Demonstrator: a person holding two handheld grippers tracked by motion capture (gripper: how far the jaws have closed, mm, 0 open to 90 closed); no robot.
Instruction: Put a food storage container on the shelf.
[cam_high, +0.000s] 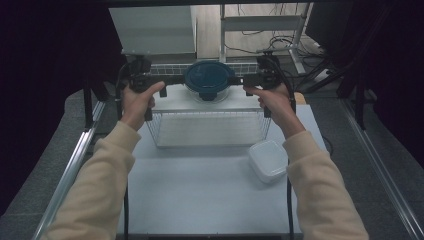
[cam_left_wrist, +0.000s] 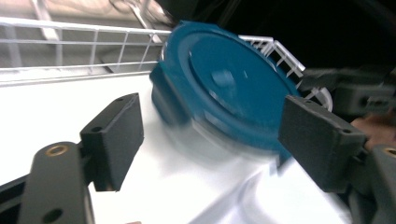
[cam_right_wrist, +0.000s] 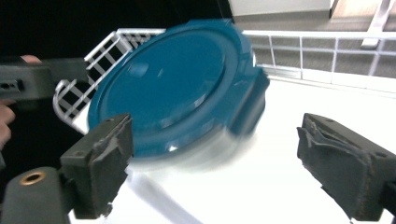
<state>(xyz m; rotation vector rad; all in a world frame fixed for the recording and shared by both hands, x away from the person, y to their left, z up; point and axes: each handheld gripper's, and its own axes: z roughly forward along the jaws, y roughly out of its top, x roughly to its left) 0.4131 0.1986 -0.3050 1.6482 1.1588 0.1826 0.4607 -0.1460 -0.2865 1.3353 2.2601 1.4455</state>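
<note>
A round clear container with a dark blue clip lid (cam_high: 209, 79) stands on the white top of a wire rack (cam_high: 172, 103) at the far side of the table. My left gripper (cam_high: 171, 85) is just left of it, jaws open, pointing at its side. On the opposite side, my right gripper (cam_high: 248, 85) points in, also open. In the left gripper view the blue lid (cam_left_wrist: 224, 88) lies beyond the open left gripper (cam_left_wrist: 212, 128), pads apart from it. The right gripper view has the lid (cam_right_wrist: 173, 79) ahead of the open right gripper (cam_right_wrist: 219, 151), blurred at its glass base.
The rack is a white wire frame (cam_high: 210, 129) with a lower shelf, standing on the pale table (cam_high: 200, 195). A square white lidded box (cam_high: 269, 159) sits on the table at the right front of the rack. Metal rails run along both table sides.
</note>
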